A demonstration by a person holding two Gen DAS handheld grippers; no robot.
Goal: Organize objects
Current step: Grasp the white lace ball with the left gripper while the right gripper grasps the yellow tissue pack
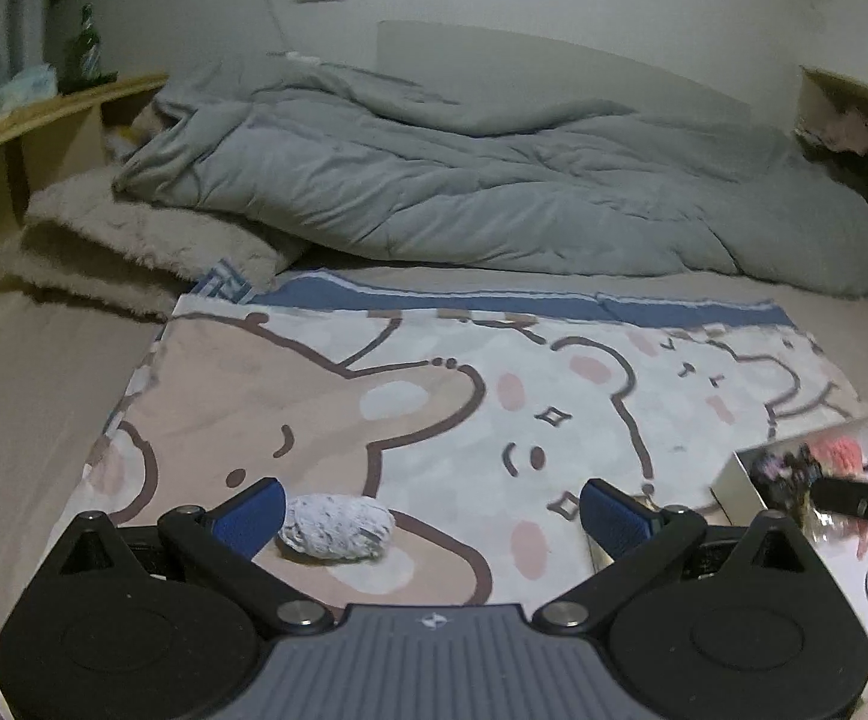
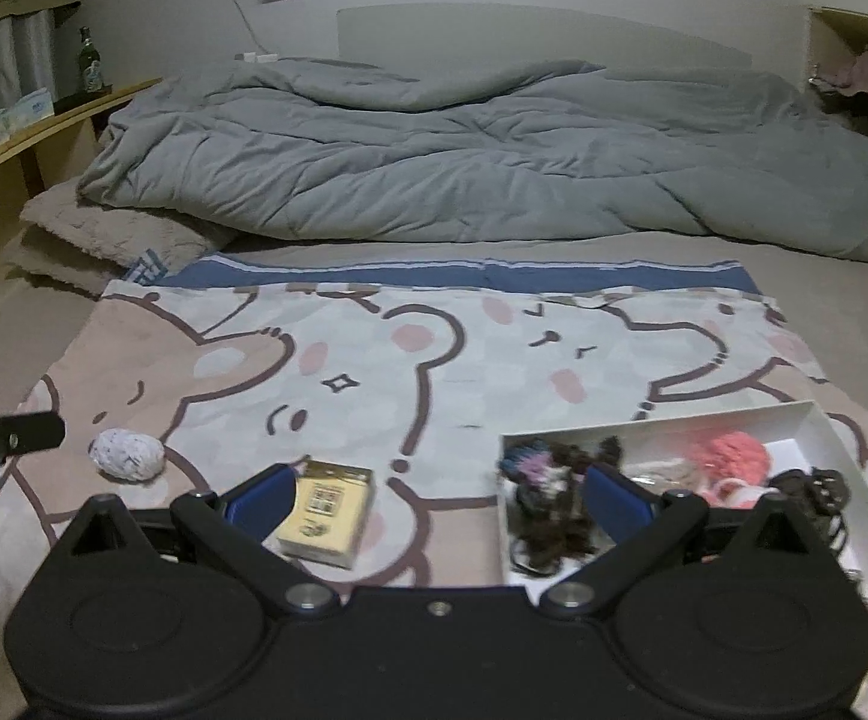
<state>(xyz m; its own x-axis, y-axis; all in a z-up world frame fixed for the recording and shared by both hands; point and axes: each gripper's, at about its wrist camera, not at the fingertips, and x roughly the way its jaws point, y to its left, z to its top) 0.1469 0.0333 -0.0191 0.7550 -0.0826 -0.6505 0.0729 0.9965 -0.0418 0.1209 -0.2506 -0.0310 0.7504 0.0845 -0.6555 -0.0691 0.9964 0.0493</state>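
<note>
A white speckled scrunchie [image 1: 336, 525] lies on the cartoon bear cloth [image 1: 434, 396], just inside my open left gripper [image 1: 431, 519] near its left finger. It also shows in the right wrist view [image 2: 126, 455]. My right gripper [image 2: 436, 504] is open and empty. A small yellowish box [image 2: 326, 513] lies by its left finger. A white tray [image 2: 817, 420] at the right holds dark hair ties [image 2: 553, 498], a pink scrunchie [image 2: 730, 459] and a black clip [image 2: 817, 489]. The tray [image 1: 739, 480] shows at the right edge of the left wrist view.
A rumpled grey duvet [image 2: 463, 162] covers the far half of the bed. A fuzzy beige blanket [image 1: 134, 240] lies at the back left. A wooden shelf [image 1: 44, 114] with a green bottle [image 1: 87, 48] runs along the left. The left gripper's tip [image 2: 8, 432] shows at the left edge.
</note>
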